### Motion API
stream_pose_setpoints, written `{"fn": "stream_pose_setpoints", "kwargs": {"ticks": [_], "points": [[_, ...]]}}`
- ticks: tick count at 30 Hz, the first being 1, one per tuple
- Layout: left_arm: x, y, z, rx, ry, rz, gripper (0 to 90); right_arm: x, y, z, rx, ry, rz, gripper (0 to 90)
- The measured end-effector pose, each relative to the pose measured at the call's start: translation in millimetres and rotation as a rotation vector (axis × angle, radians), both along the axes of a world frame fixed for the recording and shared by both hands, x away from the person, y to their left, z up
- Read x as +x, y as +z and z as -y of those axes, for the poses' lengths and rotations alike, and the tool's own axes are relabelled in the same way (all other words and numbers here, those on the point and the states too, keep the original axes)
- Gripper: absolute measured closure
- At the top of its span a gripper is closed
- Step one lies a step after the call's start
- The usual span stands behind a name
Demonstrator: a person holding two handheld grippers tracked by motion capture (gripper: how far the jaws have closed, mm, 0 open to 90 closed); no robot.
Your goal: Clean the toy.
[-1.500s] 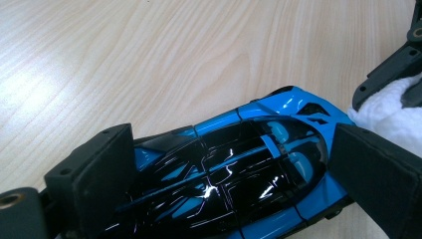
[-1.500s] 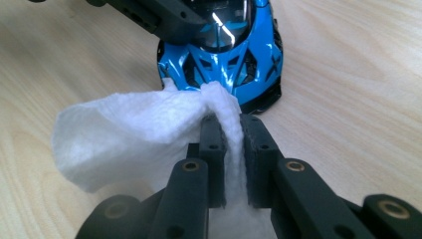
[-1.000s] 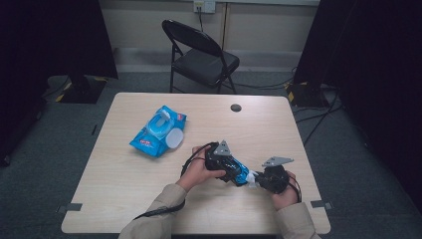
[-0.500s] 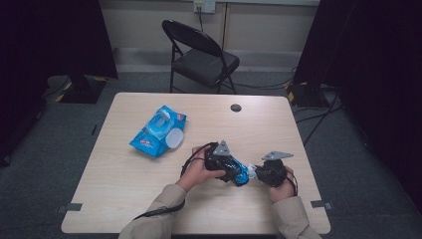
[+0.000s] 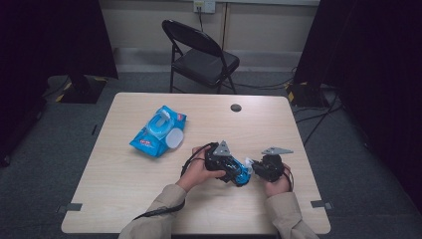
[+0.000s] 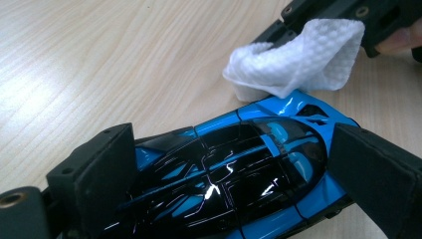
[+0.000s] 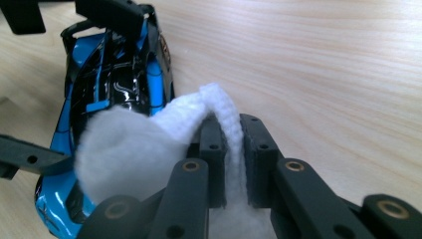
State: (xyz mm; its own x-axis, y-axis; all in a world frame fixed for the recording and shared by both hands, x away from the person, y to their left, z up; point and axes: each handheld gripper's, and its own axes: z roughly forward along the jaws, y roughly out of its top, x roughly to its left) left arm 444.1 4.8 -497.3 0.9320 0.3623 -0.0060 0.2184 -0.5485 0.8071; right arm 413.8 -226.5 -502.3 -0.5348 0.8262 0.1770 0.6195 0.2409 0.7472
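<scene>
Clamping a glossy blue-and-black toy car (image 6: 234, 174) across its sides in my left gripper (image 6: 239, 184), low over the wood-grain table (image 5: 124, 184); my right gripper (image 7: 230, 144) is pinched shut on a dimpled white wipe (image 7: 129, 149). Since a second ago, the right has closed in, so the wipe touches the car's end. Long axis runs toward the right gripper.

Each hand-held tool — left tool (image 5: 238, 172), right tool (image 5: 256, 167) — has a black body topped by a grey three-cornered plate and trails a black cable. The jaws are black linkage bars with brass-coloured pivot screws, ending in flat black pads (image 7: 213, 159). The sleeves (image 5: 164, 219) are beige — long, reaching the wrists.
</scene>
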Motion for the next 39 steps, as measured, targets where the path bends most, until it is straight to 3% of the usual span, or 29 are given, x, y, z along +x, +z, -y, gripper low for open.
{"fn": "stream_pose_setpoints", "kwargs": {"ticks": [7, 21, 32, 34, 39], "points": [[0.1, -0.3, -0.4, -0.004, -0.006, 0.001, 5.7, -4.2, 12.3, 14.2, 0.033, -0.018, 0.032, 81.6], [1.0, 0.2, -0.9, 0.001, -0.014, 0.000, 6.0, -33.1, 35.7, 36.3, 0.021, 0.024, 0.084, 81.6], [1.5, 0.9, -0.3, 0.007, -0.015, 0.000, 6.0, -64.6, 52.2, 20.9, 0.032, 0.146, 0.120, 81.5], [1.4, 0.8, -0.1, 0.005, -0.013, -0.001, 6.0, -72.7, 52.6, 12.8, 0.053, 0.200, 0.109, 81.5], [1.0, 1.1, 0.6, 0.007, -0.013, -0.005, 6.0, -77.1, 45.8, 0.4, 0.031, 0.264, 0.088, 81.4]]}}
